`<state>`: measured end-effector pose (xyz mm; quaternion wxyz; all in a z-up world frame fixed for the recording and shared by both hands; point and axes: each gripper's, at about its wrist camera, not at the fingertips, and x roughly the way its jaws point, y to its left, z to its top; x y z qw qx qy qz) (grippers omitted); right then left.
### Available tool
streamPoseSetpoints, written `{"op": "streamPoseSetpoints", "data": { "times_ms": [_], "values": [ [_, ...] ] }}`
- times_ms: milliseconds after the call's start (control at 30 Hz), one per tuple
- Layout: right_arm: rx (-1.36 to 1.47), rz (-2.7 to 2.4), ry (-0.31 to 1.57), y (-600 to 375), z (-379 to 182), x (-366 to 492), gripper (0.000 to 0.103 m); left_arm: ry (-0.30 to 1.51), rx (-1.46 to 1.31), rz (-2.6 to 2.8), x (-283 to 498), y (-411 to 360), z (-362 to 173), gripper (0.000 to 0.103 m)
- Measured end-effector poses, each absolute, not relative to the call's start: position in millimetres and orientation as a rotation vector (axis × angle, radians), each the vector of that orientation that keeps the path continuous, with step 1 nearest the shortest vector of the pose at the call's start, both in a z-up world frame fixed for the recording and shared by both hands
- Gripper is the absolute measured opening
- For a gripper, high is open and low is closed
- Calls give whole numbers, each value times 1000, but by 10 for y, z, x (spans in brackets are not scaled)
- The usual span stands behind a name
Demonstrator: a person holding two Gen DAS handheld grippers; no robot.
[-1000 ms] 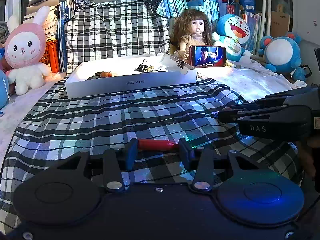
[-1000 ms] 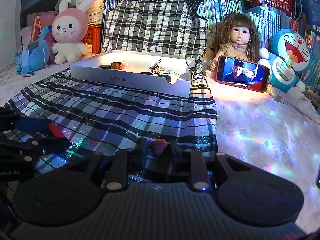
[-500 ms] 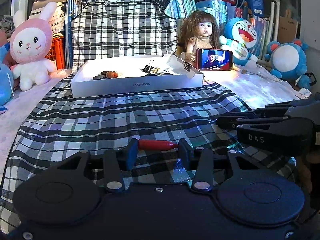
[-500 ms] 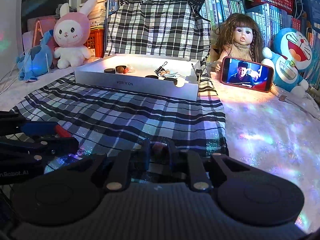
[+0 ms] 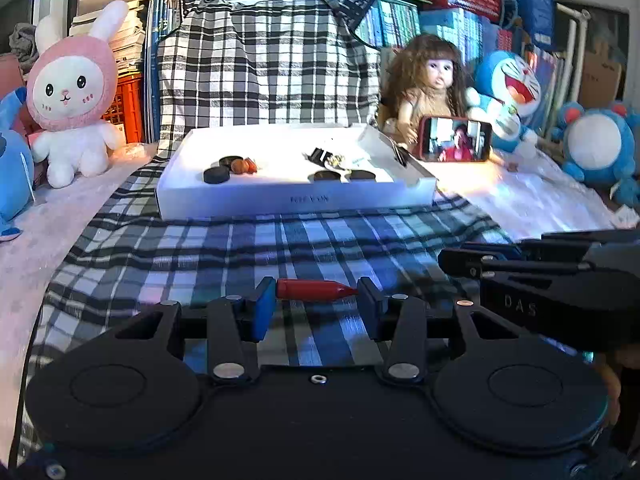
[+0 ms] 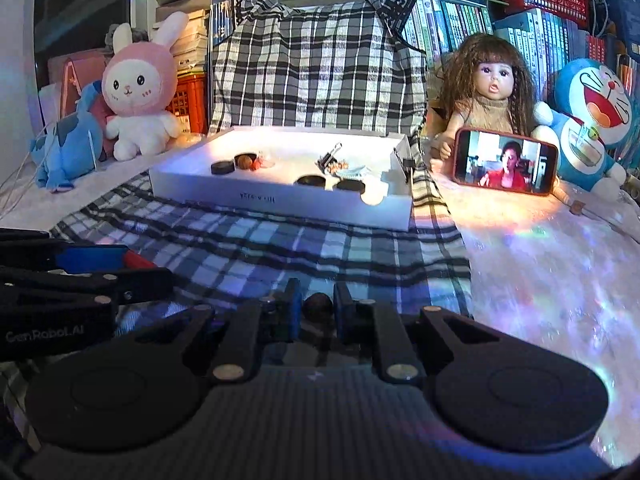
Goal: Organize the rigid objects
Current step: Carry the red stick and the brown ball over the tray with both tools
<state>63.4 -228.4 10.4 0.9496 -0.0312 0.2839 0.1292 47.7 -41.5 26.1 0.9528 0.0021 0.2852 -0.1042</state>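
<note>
Red crayon crosswise, tip rightward

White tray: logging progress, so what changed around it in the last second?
Both grippers advanced toward the white tray, which looms larger. The left gripper stays shut on the red crayon, the right gripper on the small brown ball. Tray contents unchanged.

Dim, fisheye-warped; seemingly overexposed tray.

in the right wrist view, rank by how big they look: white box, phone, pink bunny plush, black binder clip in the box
1. white box
2. pink bunny plush
3. phone
4. black binder clip

Bunny sits farther back than the phone, so true sizes may differ.
</note>
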Motion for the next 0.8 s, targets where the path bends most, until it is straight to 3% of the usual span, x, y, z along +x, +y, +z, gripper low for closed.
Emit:
{"op": "streamPoseSetpoints", "data": {
  "times_ms": [800],
  "values": [
    [47,223,639,-2057,263,1760,21,574,-71,-137,1808,-159,481,42]
  ]
}}
